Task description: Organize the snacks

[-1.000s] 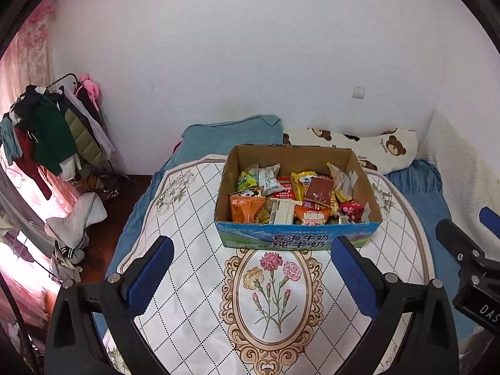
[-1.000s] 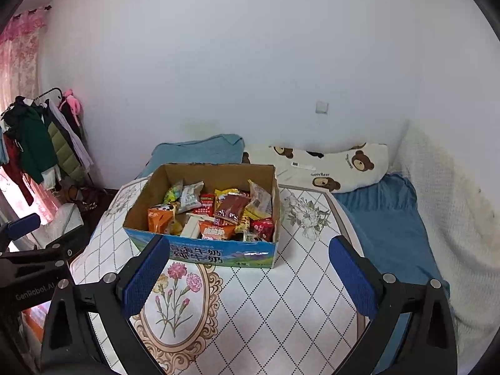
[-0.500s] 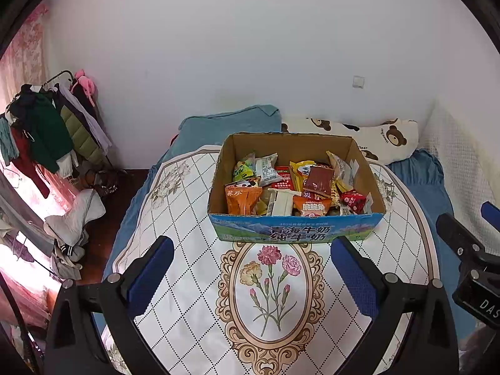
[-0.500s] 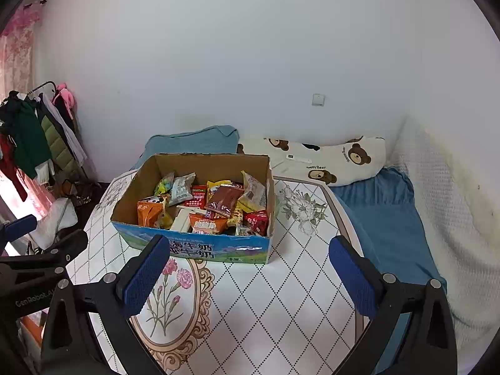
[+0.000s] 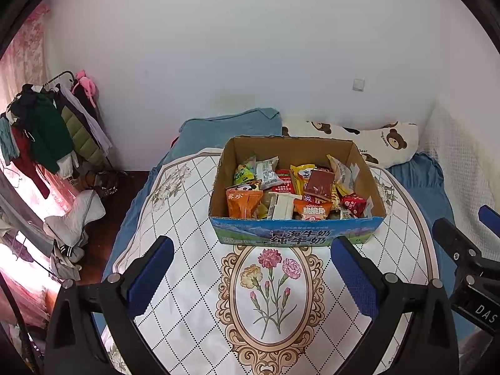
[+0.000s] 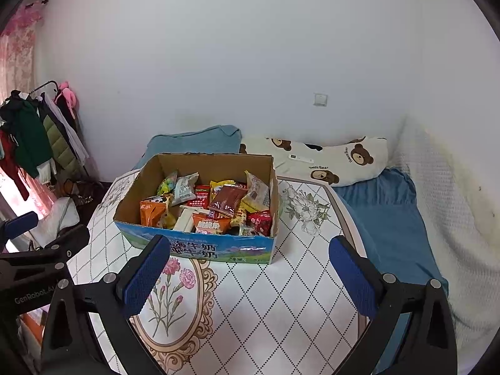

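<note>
Left wrist view: snack box [image 5: 297, 237] sits straight ahead of the wide-open left gripper [image 5: 250, 268]; right gripper [image 6: 247, 268], also open, sees it off to its left

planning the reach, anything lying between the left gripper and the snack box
Nothing: only bare flowered tablecloth lies between the left gripper and the snack box, as the left wrist view shows.
</note>
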Demonstrator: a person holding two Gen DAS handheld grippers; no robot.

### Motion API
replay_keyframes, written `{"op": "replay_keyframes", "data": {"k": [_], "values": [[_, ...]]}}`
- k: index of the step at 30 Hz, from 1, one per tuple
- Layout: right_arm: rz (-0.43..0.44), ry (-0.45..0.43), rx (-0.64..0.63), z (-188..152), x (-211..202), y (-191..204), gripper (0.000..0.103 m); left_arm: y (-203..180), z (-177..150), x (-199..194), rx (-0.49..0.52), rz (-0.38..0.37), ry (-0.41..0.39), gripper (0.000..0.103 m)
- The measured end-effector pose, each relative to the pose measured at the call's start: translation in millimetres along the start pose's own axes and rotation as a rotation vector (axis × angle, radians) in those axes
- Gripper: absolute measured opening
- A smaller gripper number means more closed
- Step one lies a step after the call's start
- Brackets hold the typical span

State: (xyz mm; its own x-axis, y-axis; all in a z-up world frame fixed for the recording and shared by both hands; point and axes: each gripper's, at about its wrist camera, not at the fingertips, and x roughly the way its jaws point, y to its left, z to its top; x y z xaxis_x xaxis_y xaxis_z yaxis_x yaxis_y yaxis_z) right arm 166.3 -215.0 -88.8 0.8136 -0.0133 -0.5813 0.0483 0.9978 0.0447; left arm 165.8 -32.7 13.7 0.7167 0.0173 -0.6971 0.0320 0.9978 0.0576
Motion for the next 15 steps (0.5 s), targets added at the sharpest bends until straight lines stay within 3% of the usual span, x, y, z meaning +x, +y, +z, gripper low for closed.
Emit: {"op": "replay_keyframes", "data": {"k": [15], "values": [[0.000, 0.003, 0.011, -1.5, 1.0, -5.4, 0.103, -1.1, 6.3, -4.3, -0.006, -0.004, -0.009, 0.103]]}}
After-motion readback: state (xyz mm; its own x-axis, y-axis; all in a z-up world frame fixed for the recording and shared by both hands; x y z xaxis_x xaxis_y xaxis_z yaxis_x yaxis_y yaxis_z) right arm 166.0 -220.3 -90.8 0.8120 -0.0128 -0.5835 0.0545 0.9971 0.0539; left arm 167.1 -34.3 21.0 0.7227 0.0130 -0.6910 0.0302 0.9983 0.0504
